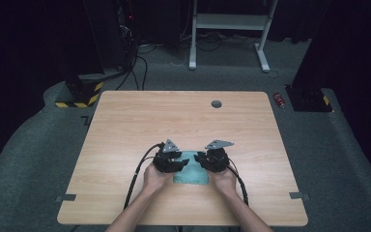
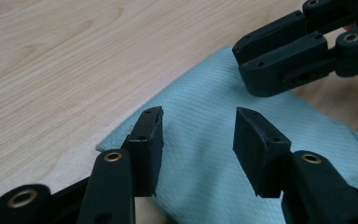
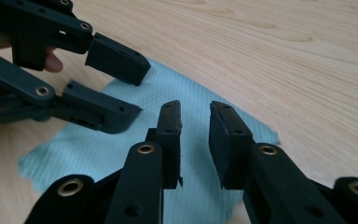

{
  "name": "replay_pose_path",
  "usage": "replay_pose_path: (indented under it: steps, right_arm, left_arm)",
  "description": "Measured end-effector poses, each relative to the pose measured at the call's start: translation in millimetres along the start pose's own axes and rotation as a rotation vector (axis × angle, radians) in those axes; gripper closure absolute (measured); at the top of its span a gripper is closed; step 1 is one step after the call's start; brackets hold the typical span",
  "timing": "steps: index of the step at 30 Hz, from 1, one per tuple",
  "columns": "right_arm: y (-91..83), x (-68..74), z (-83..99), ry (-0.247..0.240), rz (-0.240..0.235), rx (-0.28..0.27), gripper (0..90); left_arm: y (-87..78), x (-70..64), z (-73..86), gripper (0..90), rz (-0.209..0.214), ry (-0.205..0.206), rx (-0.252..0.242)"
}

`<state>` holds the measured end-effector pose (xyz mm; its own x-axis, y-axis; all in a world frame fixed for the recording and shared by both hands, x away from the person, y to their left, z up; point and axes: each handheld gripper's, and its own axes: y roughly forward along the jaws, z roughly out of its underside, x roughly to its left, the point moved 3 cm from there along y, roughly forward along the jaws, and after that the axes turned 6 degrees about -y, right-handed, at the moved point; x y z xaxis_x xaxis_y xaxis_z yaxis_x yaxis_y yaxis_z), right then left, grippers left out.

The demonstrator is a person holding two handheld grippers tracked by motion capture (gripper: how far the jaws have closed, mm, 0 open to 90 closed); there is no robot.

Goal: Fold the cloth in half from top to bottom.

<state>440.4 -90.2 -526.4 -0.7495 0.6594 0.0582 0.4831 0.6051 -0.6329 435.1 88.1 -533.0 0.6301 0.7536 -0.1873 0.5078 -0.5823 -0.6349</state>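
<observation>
Both grippers hover jaws apart over the flat pale-teal woven cloth point(image 1: 191, 170), left gripper point(image 2: 198, 140) wide, right gripper point(image 3: 195, 140) narrower; thin fabric could slip any pinch.

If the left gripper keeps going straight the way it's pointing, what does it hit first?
Most likely the teal cloth on the table, which lies right ahead between its open jaws. The right gripper sits beyond and off to one side, though depth is hard to judge.

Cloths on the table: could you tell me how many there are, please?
1. A light blue cloth lies flat near the table's front edge, between the left gripper and right gripper. None seems hidden.
</observation>
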Motion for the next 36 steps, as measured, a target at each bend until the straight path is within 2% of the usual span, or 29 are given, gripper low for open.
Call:
replay_pose_path:
  steps: [3, 5, 7, 8, 9, 11, 14, 17, 19, 21, 23, 24, 26, 31, 32, 36]
  right_arm:
    - [8.5, -3.4, -1.2, 0.02, 0.012, 0.02, 73.4]
    - [12.6, -8.7, 0.9, 0.026, 0.028, 0.035, 73.0]
    - [13.8, -13.1, 3.4, 0.035, 0.034, 0.051, 72.3]
    - [13.7, -16.3, 5.3, 0.035, 0.038, 0.055, 72.3]
    - [12.3, -17.7, 6.1, 0.047, 0.041, 0.054, 71.7]
    - [9.5, -20.2, 6.9, 0.041, 0.058, 0.052, 69.9]
    - [3.6, -20.2, 7.3, 0.045, 0.061, 0.043, 68.7]
    - [-6.1, -7.2, 7.2, 0.006, 0.035, 0.026, 68.1]
    - [-9.3, 1.4, 9.4, -0.034, 0.022, 0.029, 67.9]
    - [-11.4, 9.1, 13.5, -0.061, 0.01, 0.032, 67.5]
    - [-12.3, 13.0, 19.4, -0.079, 0.0, 0.045, 67.2]
    - [-12.2, 13.3, 21.6, -0.084, 0.001, 0.049, 67.1]
    - [-12.5, 13.9, 27.5, -0.081, 0.0, 0.064, 66.7]
    - [-17.1, 15.0, 32.5, -0.113, 0.012, 0.067, 65.0]
    - [-18.1, 15.0, 32.7, -0.107, 0.015, 0.066, 64.7]
    - [-23.8, 15.0, 33.4, -0.096, 0.0, 0.039, 64.1]
  left_arm:
    - [2.2, 7.7, 3.3, 52.5, -0.033, -0.005, 0.03]
    - [0.6, 11.7, 4.6, 53.1, -0.039, -0.01, 0.033]
    - [-1.5, 15.3, 4.7, 53.1, -0.062, 0.012, 0.039]
    - [-2.2, 15.2, 5.4, 53.0, -0.062, 0.004, 0.042]
    - [-3.0, 15.7, 5.4, 52.7, -0.07, 0.008, 0.046]
    - [-4.7, 16.0, 6.4, 51.6, -0.091, 0.023, 0.06]
    - [-12.9, 9.9, 6.8, 51.3, -0.072, 0.028, 0.045]
    - [-24.7, -4.9, 8.6, 50.8, -0.043, 0.062, 0.017]
    - [-27.6, -11.1, 12.5, 50.0, -0.039, 0.088, 0.027]
    - [-29.7, -13.6, 20.3, 49.7, -0.047, 0.101, 0.042]
    - [-30.9, -11.3, 27.3, 49.7, -0.063, 0.097, 0.059]
    - [-32.1, -8.7, 30.9, 49.7, -0.073, 0.094, 0.067]
    - [-34.3, -8.3, 38.4, 49.7, -0.066, 0.069, 0.07]
    - [-42.2, -12.2, 44.7, 49.4, -0.084, 0.104, 0.07]
    - [-43.4, -14.1, 45.5, 48.5, -0.075, 0.094, 0.069]
    - [-46.4, -16.0, 49.2, 46.9, -0.082, 0.118, 0.079]
